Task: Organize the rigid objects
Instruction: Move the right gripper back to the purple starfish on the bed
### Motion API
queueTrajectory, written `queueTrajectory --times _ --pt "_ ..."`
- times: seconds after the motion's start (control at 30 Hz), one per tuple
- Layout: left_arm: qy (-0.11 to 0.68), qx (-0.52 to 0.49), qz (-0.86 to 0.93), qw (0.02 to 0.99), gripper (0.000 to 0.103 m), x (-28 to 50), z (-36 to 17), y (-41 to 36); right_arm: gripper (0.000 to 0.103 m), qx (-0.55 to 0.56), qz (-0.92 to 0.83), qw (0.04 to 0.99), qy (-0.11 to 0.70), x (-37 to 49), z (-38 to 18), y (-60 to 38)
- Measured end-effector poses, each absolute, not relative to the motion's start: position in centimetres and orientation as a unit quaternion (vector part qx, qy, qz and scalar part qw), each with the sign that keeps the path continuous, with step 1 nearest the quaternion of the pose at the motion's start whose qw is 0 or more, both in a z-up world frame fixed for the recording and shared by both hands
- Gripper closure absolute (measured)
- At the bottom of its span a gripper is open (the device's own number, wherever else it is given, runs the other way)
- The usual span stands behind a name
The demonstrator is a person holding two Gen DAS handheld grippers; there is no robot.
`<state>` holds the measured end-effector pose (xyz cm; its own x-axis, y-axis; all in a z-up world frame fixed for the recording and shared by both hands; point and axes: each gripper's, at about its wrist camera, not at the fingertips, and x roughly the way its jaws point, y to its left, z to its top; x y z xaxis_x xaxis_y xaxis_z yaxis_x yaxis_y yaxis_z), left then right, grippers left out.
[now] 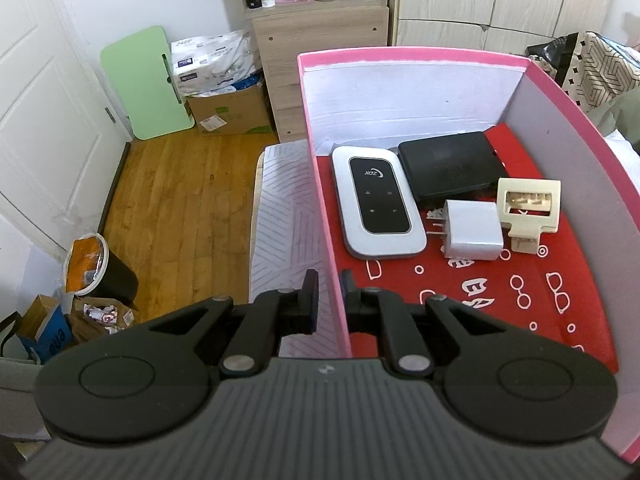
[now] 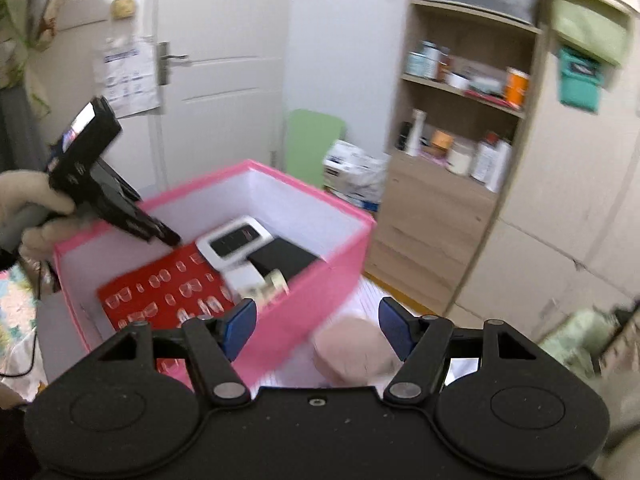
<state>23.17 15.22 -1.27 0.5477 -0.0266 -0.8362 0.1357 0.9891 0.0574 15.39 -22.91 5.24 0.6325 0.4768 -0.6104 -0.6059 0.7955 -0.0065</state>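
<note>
The left gripper (image 1: 326, 300) is sitting clenched on the near wall of the pink box (image 1: 400, 56), one finger outside and one inside, steadying it. Inside, on the red patterned floor, the white pocket router (image 1: 378, 204) is lying flat at the left, the black flat box (image 1: 450, 166) is resting behind it to the right, the white plug adapter (image 1: 472, 230) is lying just in front of that, and the cream plastic fitting (image 1: 528, 206) is sitting beside the adapter, nearest the right wall. All four look stiff, light and smooth-shelled; I judge each is best pinched across its narrow sides, and the glossy router could slip.

The right gripper (image 2: 316, 326) is hovering outside the box's near corner, jaws spread and holding nothing. A pinkish round thing (image 2: 352, 350) is lying just below and between its fingers, too blurred to identify. In this view the cream fitting is sitting just beyond the left finger, inside the wall.
</note>
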Motion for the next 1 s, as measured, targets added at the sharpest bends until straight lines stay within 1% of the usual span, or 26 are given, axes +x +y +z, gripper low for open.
queueTrajectory --times 0.2,0.33,0.43,0.5,0.57,0.6,0.63,0.9,1.0 --pt "0.491 0.074 -0.037 0.867 0.092 23.4 -1.1 14.6 0.03 -0.038 0.263 0.888 0.376 12.6 -0.1 -26.0" --pt "0.513 0.067 -0.038 0.855 0.091 22.8 -0.5 13.8 0.031 -0.053 0.242 0.879 0.409 11.3 -3.0 -26.3" --pt "0.522 0.072 -0.026 0.85 0.091 22.2 -0.2 13.4 0.031 -0.046 0.273 0.86 0.428 10.8 -4.6 -26.4" --pt "0.529 0.067 -0.018 0.846 0.091 22.1 0.0 13.4 0.03 -0.04 0.293 0.855 0.427 10.6 -5.3 -26.5" --pt "0.533 0.068 -0.003 0.843 0.093 22.2 0.0 13.3 0.031 -0.064 0.298 0.86 0.41 10.2 -5.7 -26.2" --pt "0.536 0.07 0.005 0.841 0.095 22.2 0.0 13.4 0.036 -0.078 0.299 0.861 0.403 10.2 -5.8 -26.1" --pt "0.539 0.069 0.011 0.839 0.096 22.3 0.0 13.4 0.045 -0.087 0.301 0.863 0.397 10.1 -5.7 -26.2" --pt "0.559 0.049 0.037 0.827 0.097 22.8 0.0 13.4 0.044 -0.067 0.323 0.855 0.4 11.4 -5.6 -27.6" --pt "0.566 0.038 0.04 0.823 0.098 22.8 0.0 13.6 0.043 -0.088 0.327 0.853 0.397 11.3 -5.6 -27.1"
